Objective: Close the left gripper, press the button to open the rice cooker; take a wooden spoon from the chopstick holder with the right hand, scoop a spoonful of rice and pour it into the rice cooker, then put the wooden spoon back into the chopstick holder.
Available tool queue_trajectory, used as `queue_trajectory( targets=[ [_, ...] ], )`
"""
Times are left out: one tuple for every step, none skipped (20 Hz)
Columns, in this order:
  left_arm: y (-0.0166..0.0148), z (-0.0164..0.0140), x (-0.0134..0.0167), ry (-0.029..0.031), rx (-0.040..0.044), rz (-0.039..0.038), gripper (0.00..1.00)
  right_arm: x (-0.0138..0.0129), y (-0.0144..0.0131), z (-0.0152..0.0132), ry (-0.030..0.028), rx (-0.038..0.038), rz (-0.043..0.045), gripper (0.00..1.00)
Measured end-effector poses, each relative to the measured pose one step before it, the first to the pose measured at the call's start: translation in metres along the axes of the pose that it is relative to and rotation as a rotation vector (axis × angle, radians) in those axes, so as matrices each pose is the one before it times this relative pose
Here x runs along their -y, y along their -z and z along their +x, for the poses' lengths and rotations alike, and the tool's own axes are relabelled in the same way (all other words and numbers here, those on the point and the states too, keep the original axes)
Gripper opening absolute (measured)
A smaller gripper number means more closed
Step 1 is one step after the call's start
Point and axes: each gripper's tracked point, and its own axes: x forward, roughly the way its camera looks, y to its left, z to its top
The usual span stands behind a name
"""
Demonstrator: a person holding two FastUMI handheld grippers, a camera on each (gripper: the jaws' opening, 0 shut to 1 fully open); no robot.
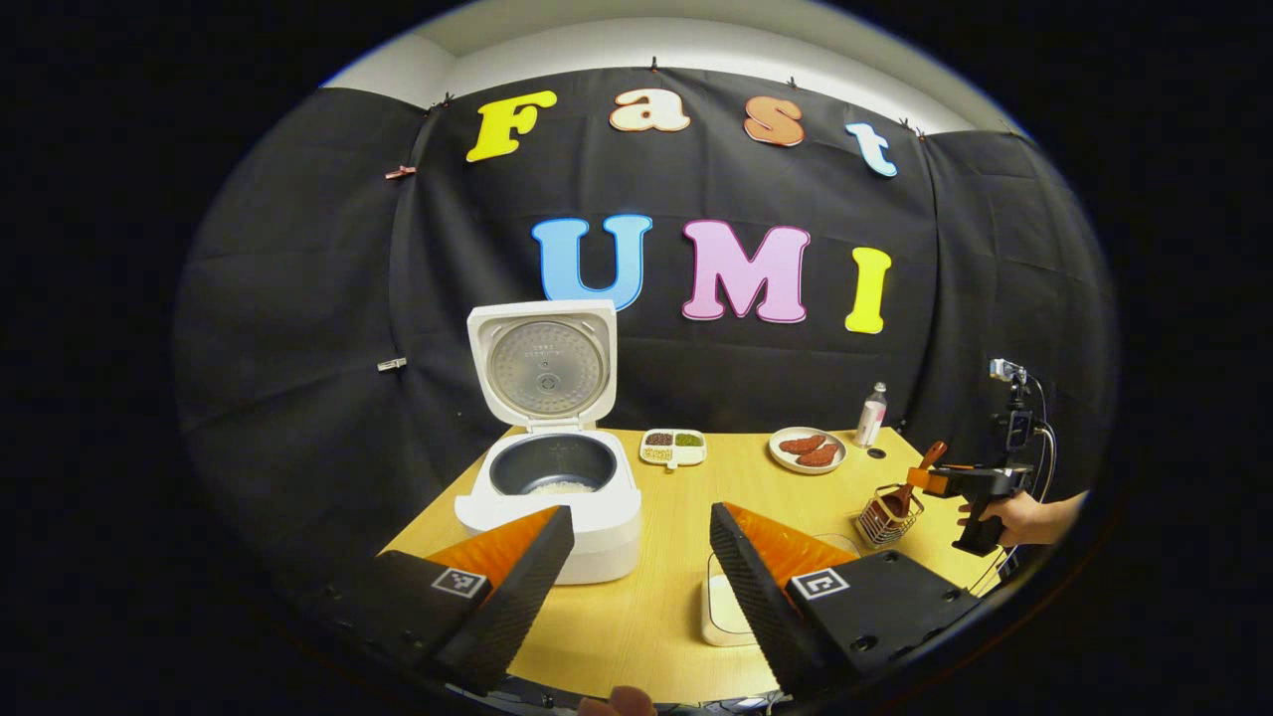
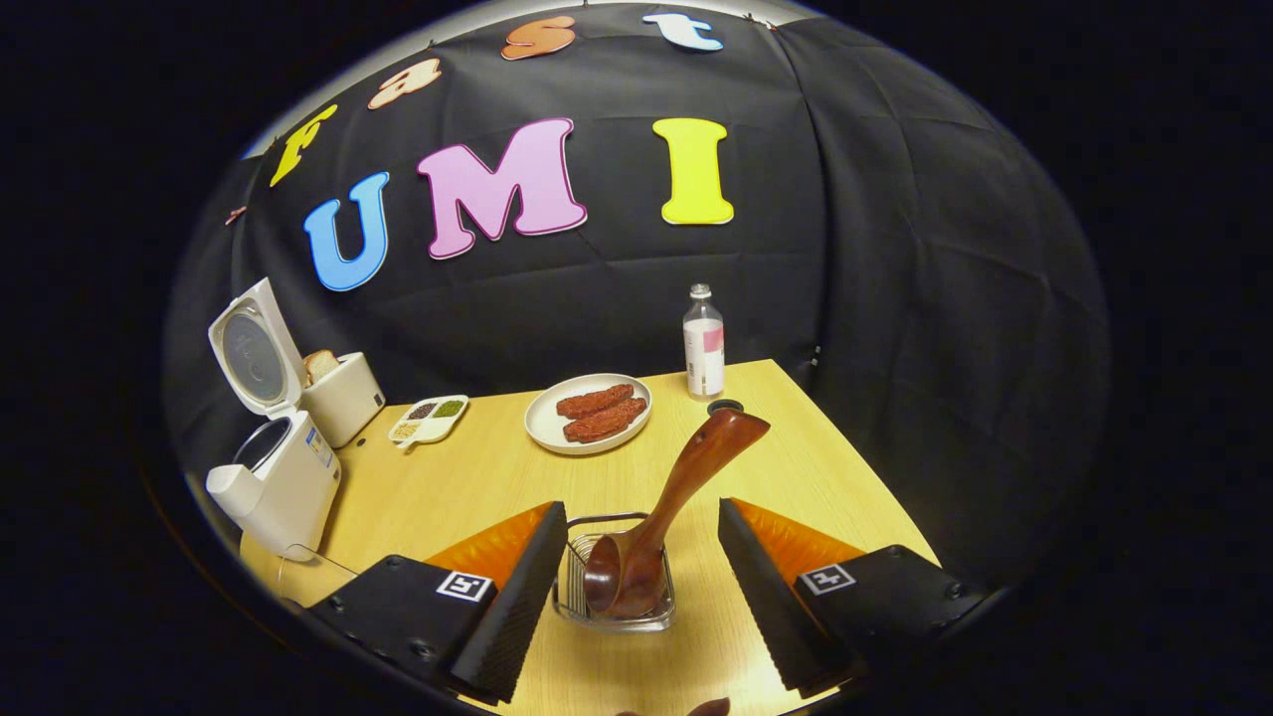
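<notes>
The white rice cooker (image 1: 557, 497) stands with its lid (image 1: 545, 363) raised, and a little rice (image 1: 560, 486) lies in the dark pot. My left gripper (image 1: 641, 512) hangs open just in front of it, holding nothing. At the far right a hand holds my right gripper (image 1: 970, 487) beside the wire chopstick holder (image 1: 885, 517). The wooden spoon (image 2: 676, 497) leans in the holder (image 2: 597, 519), bowl down and handle up to the right. My right gripper (image 2: 641, 505) is open around it, with both fingers apart from it. The cooker (image 2: 283, 477) is at the left.
A clear rice box (image 1: 724, 607) sits partly behind my left gripper's right finger. At the back stand a divided dish (image 1: 673, 446), a plate of meat (image 1: 808, 449) and a bottle (image 1: 871, 415). A toaster (image 2: 343, 393) is behind the cooker. A camera stand (image 1: 1014, 418) rises at the table's right edge.
</notes>
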Motion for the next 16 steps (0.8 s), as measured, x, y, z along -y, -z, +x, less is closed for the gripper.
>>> queue_trajectory(
  targets=[
    [0.00145,-0.00061,-0.0005,-0.00704,-0.0078,-0.00331,0.95,0.00152,0.00497,0.0077,0.00096,-0.0131,0.00497,0.96],
    [0.00317,-0.0009,-0.00102,-0.00625,-0.00978,-0.006,0.95,-0.00087,0.0038,0.00647,-0.00791,-0.01292,0.00589,0.93],
    [0.00156,-0.00164,-0.00091,-0.00671,-0.00719,-0.00505,0.95,-0.00021,0.00434,0.00582,-0.00452,-0.01316,0.00548,0.9],
    [0.00163,0.00014,-0.00083,-0.0085,-0.00719,-0.00371,0.95,0.00035,0.00422,0.00575,-0.00196,-0.01467,0.00709,0.85],
    [0.00033,-0.00076,-0.00075,-0.00604,-0.00555,-0.0023,0.95,0.00162,0.00386,0.00487,0.0,-0.01421,0.01196,0.83],
    [0.00168,-0.00042,-0.00046,-0.00567,-0.00425,-0.00189,0.95,0.00189,0.00156,0.0029,0.00321,-0.00648,0.01302,0.77],
    [0.00011,-0.00096,-0.00065,-0.00406,-0.00399,-0.00049,0.95,0.00339,-0.00009,0.00205,0.01547,-0.0011,0.01129,0.74],
    [0.00189,-0.00042,0.00016,-0.00465,-0.00391,0.00104,0.95,0.00327,-0.00195,0.00162,0.01278,0.00388,0.00699,0.63],
    [0.00067,-0.00031,-0.00052,-0.00209,-0.00303,0.00034,0.95,0.00135,-0.00211,0.00065,0.00293,0.00507,0.0102,0.63],
    [0.00085,0.00041,-0.00052,-0.00128,-0.00208,-0.00104,0.95,-0.00158,-0.00238,-0.00428,0.00263,0.00656,-0.00227,0.48],
    [0.00084,-0.00004,0.00048,-0.00109,-0.00304,-0.00209,0.95,-0.00371,-0.00003,0.00288,-0.00683,0.00177,-0.00572,0.41],
    [0.00136,0.00021,0.00041,-0.00018,-0.00363,-0.00227,0.95,-0.00047,0.0004,-0.00102,-0.00197,-0.00432,-0.00945,0.34],
    [0.00012,0.00036,0.00104,0.0016,-0.00171,-0.0017,0.95,-0.00248,-0.00045,-0.00123,-0.01266,0.00362,0.00028,0.29],
    [0.00029,0.0006,0.00089,0.00168,0.00041,0.00091,0.95,0.00083,-0.00214,-0.00068,0.00145,0.00234,0.00035,0.27],
    [-0.00115,0.00039,-0.00113,0.0002,-0.00005,0.00322,0.95,-0.00229,-0.00147,-0.0003,-0.01318,0.00485,0.01123,0.27],
    [0.00083,0.0002,-0.00036,0.00029,-0.00019,0.00275,0.95,-0.00421,0.00188,-0.00221,-0.01117,-0.00825,0.00346,0.16]
  ],
)
